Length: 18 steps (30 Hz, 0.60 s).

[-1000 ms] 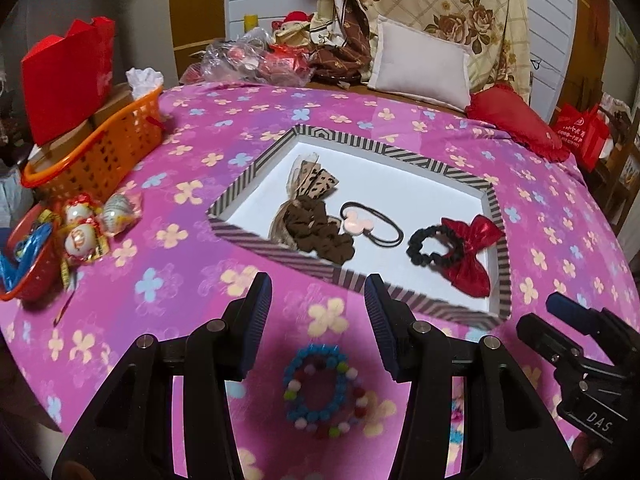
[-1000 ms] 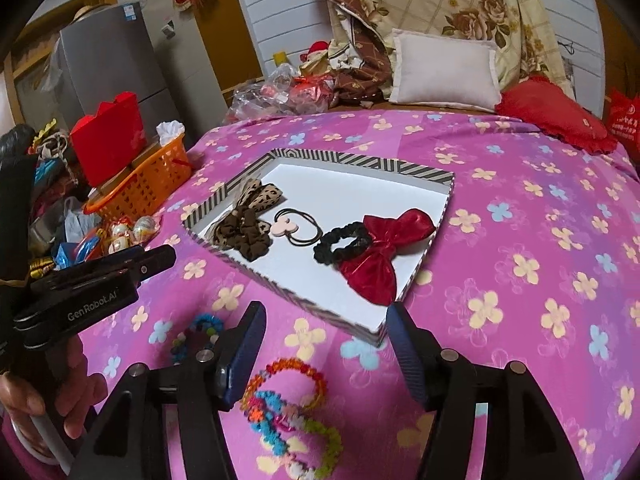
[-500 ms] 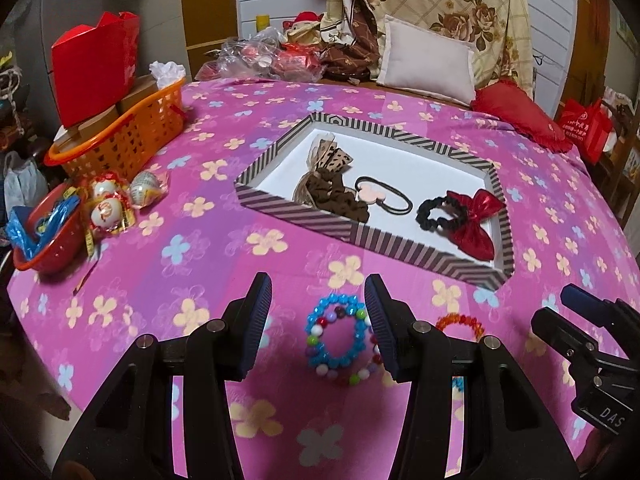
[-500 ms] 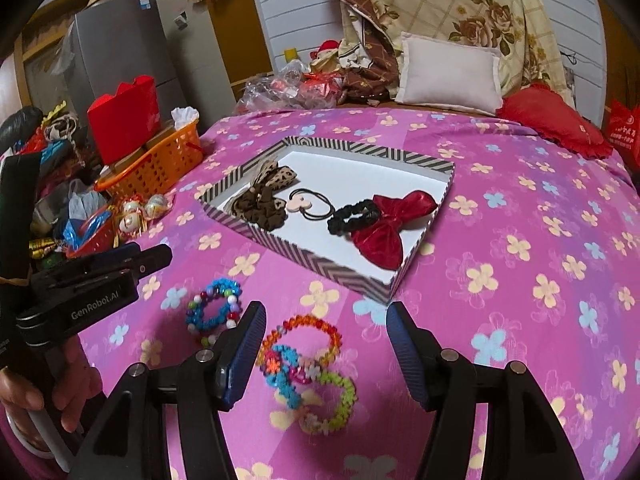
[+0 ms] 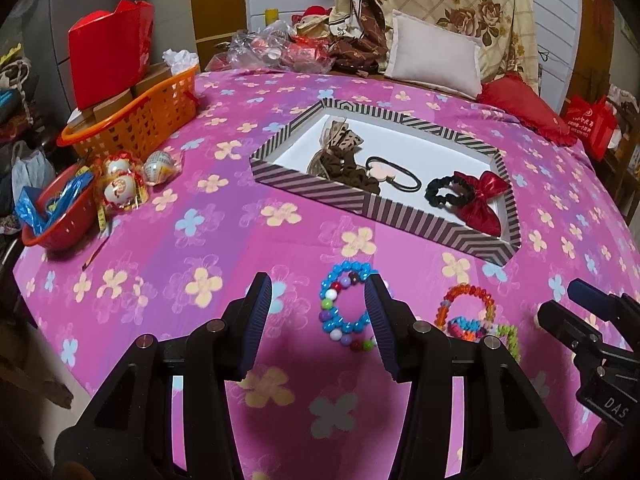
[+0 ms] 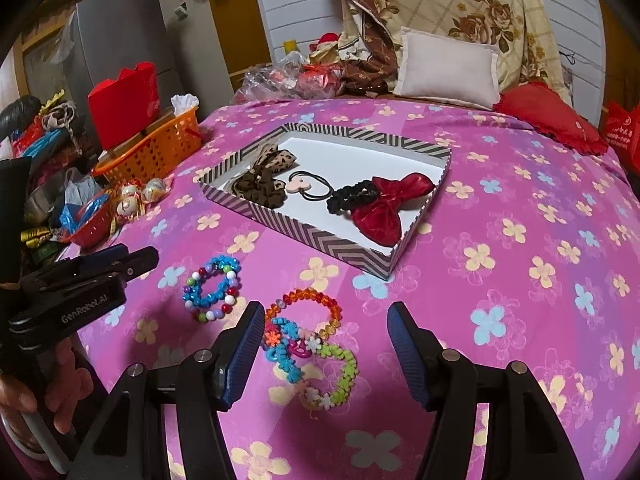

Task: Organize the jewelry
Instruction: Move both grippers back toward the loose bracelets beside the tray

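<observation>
Left gripper [image 5: 318, 322] released; finger [image 5: 380, 320] hides blue bracelet's [image 5: 340, 304] edge. Right gripper [image 6: 326, 354] opening, empty, over bracelet tangle [image 6: 308, 344].

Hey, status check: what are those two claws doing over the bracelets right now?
Left claw open, empty. Right claw opening, gripping nothing. Blue bead bracelet and tangled bracelets lie on the bedspread, outside the striped box. Nothing blocking.

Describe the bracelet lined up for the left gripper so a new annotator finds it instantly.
Start at the striped tray on the pink flowered bedspread; three bracelets lie in front of its near wall. Take the blue bead bracelet, lying alone on the orange basket's side. Its blue beads, mixed with white, red and purple round ones, distinguish it from the tangled orange bracelet and flower-link bracelet.
</observation>
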Available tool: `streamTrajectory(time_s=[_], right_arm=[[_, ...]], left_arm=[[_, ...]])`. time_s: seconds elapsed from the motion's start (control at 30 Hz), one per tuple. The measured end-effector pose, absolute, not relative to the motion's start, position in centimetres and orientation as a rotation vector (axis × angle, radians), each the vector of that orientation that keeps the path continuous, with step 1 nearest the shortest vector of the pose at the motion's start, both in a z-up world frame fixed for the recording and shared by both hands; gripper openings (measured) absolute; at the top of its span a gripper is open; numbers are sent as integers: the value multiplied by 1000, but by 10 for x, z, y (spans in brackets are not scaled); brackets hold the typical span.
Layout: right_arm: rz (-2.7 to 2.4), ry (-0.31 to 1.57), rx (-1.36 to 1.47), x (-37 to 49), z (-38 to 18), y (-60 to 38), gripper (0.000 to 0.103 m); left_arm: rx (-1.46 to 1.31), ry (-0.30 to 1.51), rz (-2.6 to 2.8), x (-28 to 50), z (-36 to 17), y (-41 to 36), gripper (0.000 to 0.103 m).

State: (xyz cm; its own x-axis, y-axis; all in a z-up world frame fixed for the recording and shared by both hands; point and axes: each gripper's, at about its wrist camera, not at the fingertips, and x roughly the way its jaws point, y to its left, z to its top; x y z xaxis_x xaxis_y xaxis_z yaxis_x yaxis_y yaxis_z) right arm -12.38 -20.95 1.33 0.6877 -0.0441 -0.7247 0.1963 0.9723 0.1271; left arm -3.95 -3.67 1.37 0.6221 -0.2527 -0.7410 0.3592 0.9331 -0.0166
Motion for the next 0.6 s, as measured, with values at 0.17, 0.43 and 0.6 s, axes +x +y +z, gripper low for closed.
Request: streamTrajectory(time_s=[0.17, 0.43, 0.6], right_arm=[[-144, 837, 208, -125, 0, -217, 64], [-152, 875, 222, -126, -18, -230, 64], [-145, 891, 228, -124, -24, -232, 64]], left_arm=[[81, 879, -373, -32, 2, -21, 57], [13, 977, -375, -12, -24, -5, 57], [1, 1013, -377, -6, -35, -6, 57]])
